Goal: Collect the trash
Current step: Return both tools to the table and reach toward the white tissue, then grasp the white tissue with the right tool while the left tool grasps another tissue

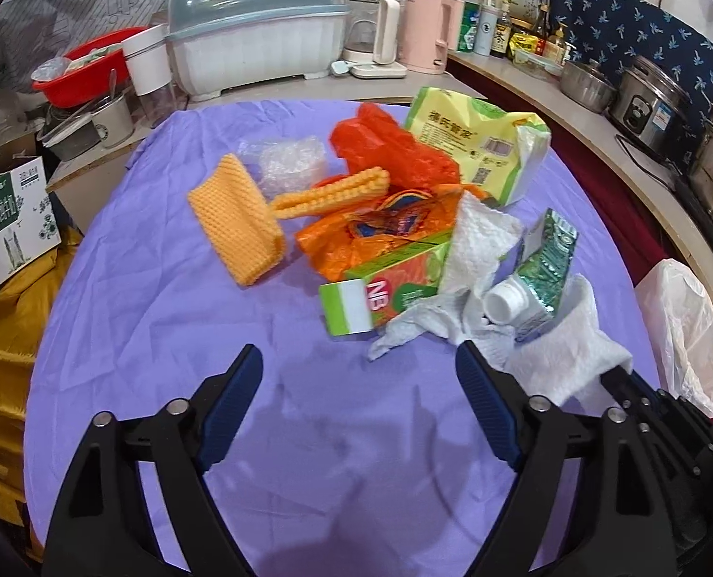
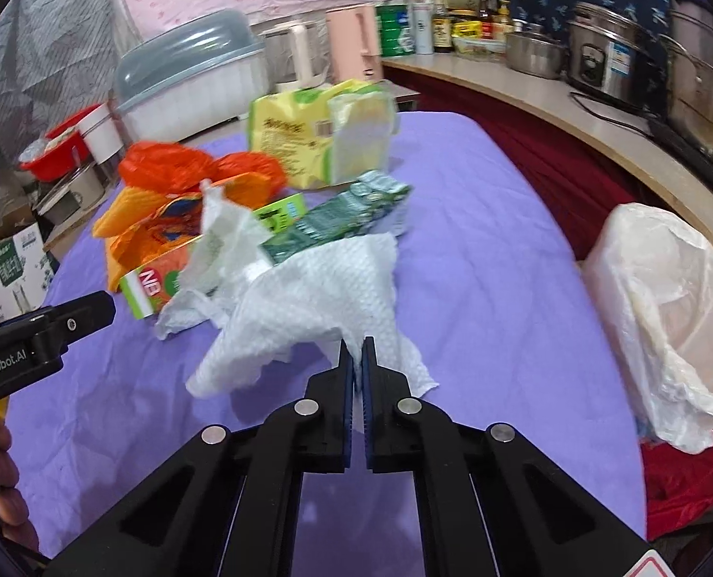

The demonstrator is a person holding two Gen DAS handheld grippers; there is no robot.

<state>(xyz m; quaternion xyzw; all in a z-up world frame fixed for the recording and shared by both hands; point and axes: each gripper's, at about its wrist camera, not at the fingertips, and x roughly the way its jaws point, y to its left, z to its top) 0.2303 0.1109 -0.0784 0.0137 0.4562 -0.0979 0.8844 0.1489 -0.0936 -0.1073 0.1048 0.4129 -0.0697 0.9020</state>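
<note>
Right claw [image 2: 356, 351] is pinched tight on a white paper towel [image 2: 308, 288] at frame centre — beside the trash pile; left claw [image 1: 358, 365] gapes wide, holding nothing, above the purple desk [image 1: 164, 312].

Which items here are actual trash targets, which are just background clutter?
Job:
paper towel, pinched in right tongs
green carton
NB box
orange bags
yellow pack
white bin bag
left tongs, open

Background:
pink kettle
dish rack
pots
</note>
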